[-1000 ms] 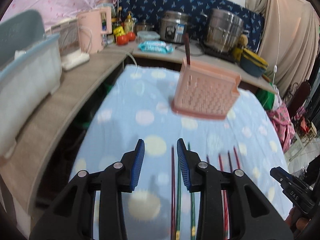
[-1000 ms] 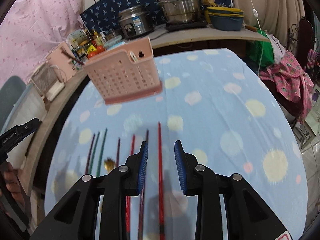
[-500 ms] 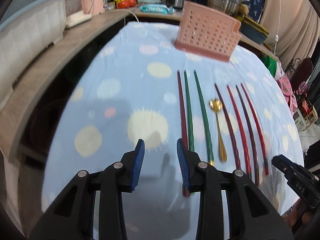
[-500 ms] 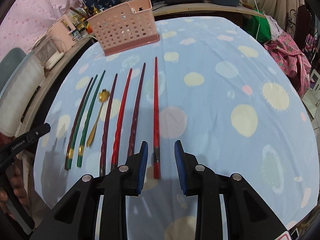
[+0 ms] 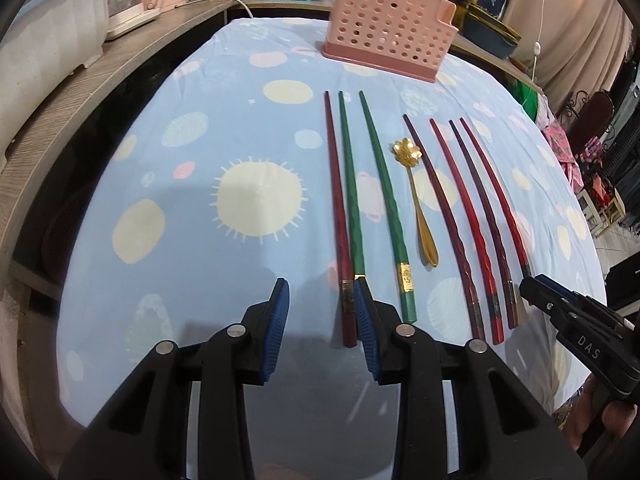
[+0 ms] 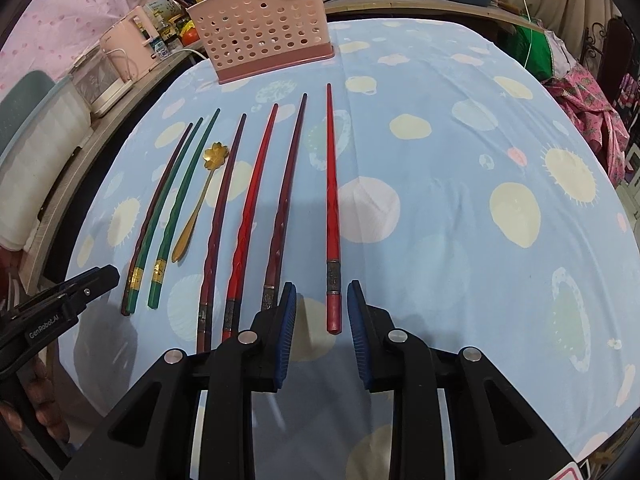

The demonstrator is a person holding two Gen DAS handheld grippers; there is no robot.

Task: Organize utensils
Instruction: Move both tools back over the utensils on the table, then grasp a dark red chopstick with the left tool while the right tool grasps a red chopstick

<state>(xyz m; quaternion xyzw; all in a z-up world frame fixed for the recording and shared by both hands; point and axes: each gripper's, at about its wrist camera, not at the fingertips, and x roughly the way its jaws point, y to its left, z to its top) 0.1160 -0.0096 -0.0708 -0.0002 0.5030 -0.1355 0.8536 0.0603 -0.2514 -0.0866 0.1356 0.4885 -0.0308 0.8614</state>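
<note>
- Left gripper (image 5: pixel 322 328) gapes wide, holding nothing, over the blue sun-patterned tablecloth (image 5: pixel 200 240).
- Right gripper (image 6: pixel 322 330) likewise, the bright red chopstick (image 6: pixel 332 216) lying loose between its fingers.
- Perforated pink plastic utensil basket (image 6: pixel 260 28) stands at 11 o'clock.

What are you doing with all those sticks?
Tidying up. Seven chopsticks and a gold spoon lie in a row on the spotty blue tablecloth. A pink basket waits behind them. The left gripper and right gripper are both open near the thick ends, holding nothing yet.
</note>
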